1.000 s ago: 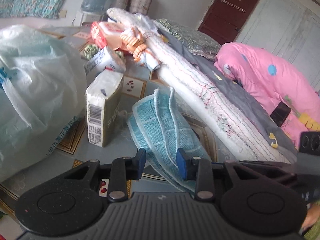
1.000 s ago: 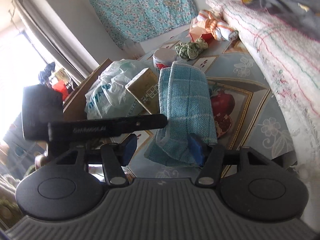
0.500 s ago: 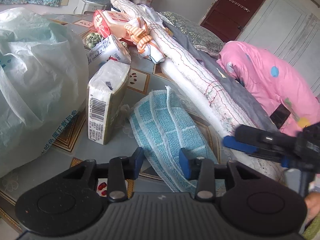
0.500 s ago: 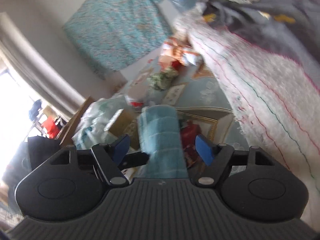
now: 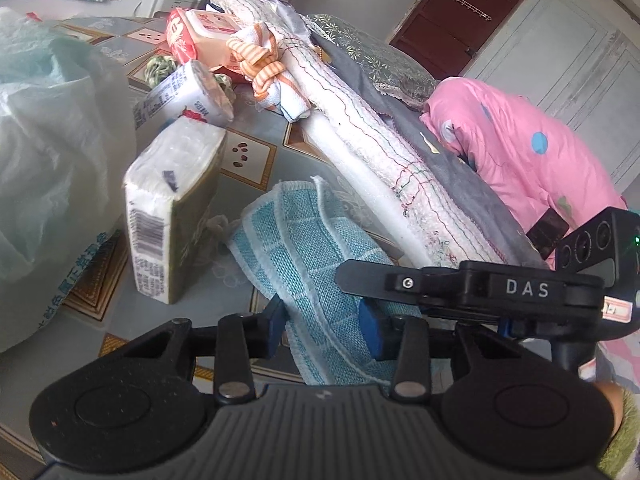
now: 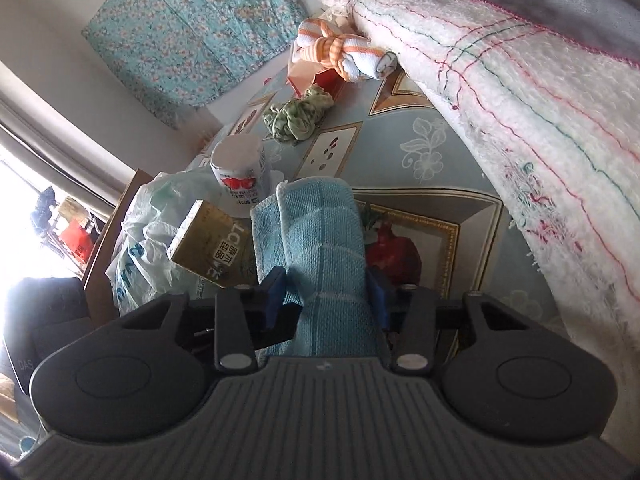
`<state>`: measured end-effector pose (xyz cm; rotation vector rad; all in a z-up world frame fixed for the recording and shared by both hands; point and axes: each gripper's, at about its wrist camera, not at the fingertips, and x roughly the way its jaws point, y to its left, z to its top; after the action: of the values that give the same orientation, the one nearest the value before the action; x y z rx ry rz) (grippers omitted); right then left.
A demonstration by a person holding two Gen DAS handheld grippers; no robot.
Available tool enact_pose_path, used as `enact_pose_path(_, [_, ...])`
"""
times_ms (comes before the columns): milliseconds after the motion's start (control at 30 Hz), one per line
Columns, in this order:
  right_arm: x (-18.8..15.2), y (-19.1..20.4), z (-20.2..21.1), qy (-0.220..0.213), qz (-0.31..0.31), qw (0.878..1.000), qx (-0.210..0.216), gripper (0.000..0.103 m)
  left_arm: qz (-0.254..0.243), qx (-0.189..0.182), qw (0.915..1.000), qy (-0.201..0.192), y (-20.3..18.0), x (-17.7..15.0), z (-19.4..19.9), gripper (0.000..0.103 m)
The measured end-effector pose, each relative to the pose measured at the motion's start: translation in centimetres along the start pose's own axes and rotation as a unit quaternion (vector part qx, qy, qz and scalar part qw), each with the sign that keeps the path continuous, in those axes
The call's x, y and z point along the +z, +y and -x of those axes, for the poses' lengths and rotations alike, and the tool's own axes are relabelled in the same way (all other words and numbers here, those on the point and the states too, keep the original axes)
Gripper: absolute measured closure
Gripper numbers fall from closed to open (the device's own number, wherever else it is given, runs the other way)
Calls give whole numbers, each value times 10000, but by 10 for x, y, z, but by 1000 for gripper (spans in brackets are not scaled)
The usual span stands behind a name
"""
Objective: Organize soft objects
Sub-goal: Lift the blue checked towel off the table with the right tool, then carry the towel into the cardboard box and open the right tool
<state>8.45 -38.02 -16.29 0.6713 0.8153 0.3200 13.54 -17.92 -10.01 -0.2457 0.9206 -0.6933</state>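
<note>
Patterned blue tablecloth (image 6: 432, 152) covers the table, crowded with bedding and packets. Both grippers meet on the folded blue towel (image 5: 304, 248). The left gripper (image 5: 322, 326) has narrowly parted jaws with the towel's near end between them. The right gripper (image 6: 326, 294) is closing, blue pads against the towel's sides. A tissue pack (image 5: 172, 208) stands left of them.

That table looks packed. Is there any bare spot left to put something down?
Yes: bare tablecloth lies between the green knotted cloth and the white quilted roll. A smaller patch lies between the tissue pack and that roll. The side with the plastic bag is crowded.
</note>
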Motion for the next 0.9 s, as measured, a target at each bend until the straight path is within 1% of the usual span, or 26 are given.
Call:
enact_pose_path(100, [2, -8, -2, 5, -226, 9995, 212, 65, 10, -82, 10000, 19, -2, 2, -4, 58])
enact_pose_path(300, [3, -21, -5, -59, -683, 9954, 671, 72, -31, -76, 10000, 57, -9, 7, -11, 57])
enact_pose_path(400, [4, -21, -1, -145, -749, 9942, 753, 72, 11, -111, 9999, 77, -12, 11, -11, 57])
enact_pose_path(500, [6, -16, 8, -245, -724, 9935, 842, 73, -61, -150, 9999, -7, -19, 14, -5, 57])
enact_pose_path(667, [14, 7, 32, -594, -476, 9923, 976, 73, -196, -243, 9989, -343, -36, 24, 19, 58])
enact_pose_path(767, [22, 28, 48, -820, -254, 9904, 1080, 73, -354, -251, 9969, -655, -48, 32, 41, 58])
enact_pose_path(900, [37, 63, 63, -1068, 159, 9863, 1247, 73, -442, -233, 9924, -1123, -58, 45, 76, 58])
